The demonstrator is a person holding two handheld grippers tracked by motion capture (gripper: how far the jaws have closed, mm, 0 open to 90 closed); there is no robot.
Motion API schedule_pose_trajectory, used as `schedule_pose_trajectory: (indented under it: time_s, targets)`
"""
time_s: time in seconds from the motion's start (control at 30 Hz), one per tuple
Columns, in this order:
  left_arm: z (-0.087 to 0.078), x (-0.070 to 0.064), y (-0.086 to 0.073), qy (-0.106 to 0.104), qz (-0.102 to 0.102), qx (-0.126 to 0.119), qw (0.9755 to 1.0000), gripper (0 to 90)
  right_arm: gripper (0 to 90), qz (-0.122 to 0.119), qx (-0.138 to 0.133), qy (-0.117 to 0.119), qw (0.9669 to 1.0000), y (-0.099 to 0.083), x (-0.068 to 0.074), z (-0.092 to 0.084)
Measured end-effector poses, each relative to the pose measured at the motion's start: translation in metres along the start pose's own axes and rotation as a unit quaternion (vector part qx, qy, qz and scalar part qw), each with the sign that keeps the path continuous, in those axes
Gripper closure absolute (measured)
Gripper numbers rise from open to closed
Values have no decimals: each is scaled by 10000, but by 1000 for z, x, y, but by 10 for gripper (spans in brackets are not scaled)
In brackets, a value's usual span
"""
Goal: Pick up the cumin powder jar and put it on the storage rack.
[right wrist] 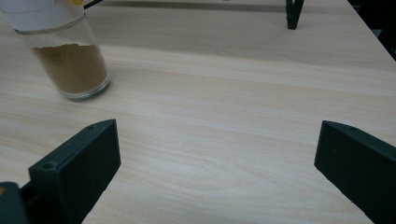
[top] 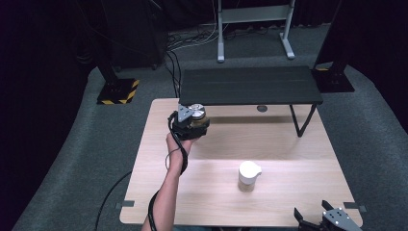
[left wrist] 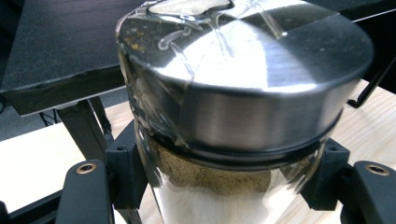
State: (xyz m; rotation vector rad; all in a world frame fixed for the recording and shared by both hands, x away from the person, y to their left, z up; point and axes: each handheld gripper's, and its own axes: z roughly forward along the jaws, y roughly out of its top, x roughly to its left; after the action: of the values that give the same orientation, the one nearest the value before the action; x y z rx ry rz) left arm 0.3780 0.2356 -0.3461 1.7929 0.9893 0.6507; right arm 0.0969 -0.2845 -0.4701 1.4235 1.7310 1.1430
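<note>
My left gripper (top: 194, 121) is shut on a glass spice jar (left wrist: 233, 140) with a shiny metal lid and brownish powder inside. It holds the jar above the table near the front left corner of the black shelf (top: 248, 85). A second glass jar (top: 248, 176) with a white lid and brown powder stands on the wooden table (top: 288, 192) toward the front; it also appears as the glass jar (right wrist: 70, 60) at the upper left of the right gripper view. My right gripper (right wrist: 215, 163) rests open at the table's front right edge, nothing between its fingers.
The black shelf stands on thin metal legs (top: 302, 120) over the back of the table. A hole (top: 261, 108) sits in the tabletop under it. Floor stands with yellow-black bases (top: 118, 91) flank the table, and cables run across the grey carpet.
</note>
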Motion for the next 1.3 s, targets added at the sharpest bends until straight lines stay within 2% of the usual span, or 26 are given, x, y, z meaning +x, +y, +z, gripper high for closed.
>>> schedule_pose_trajectory:
  time_s: [1.3]
  targets:
    - [-2, -5, 43, 11, 212, -39, 9998, 309, 0, -13, 20, -18, 10000, 4, -3, -2]
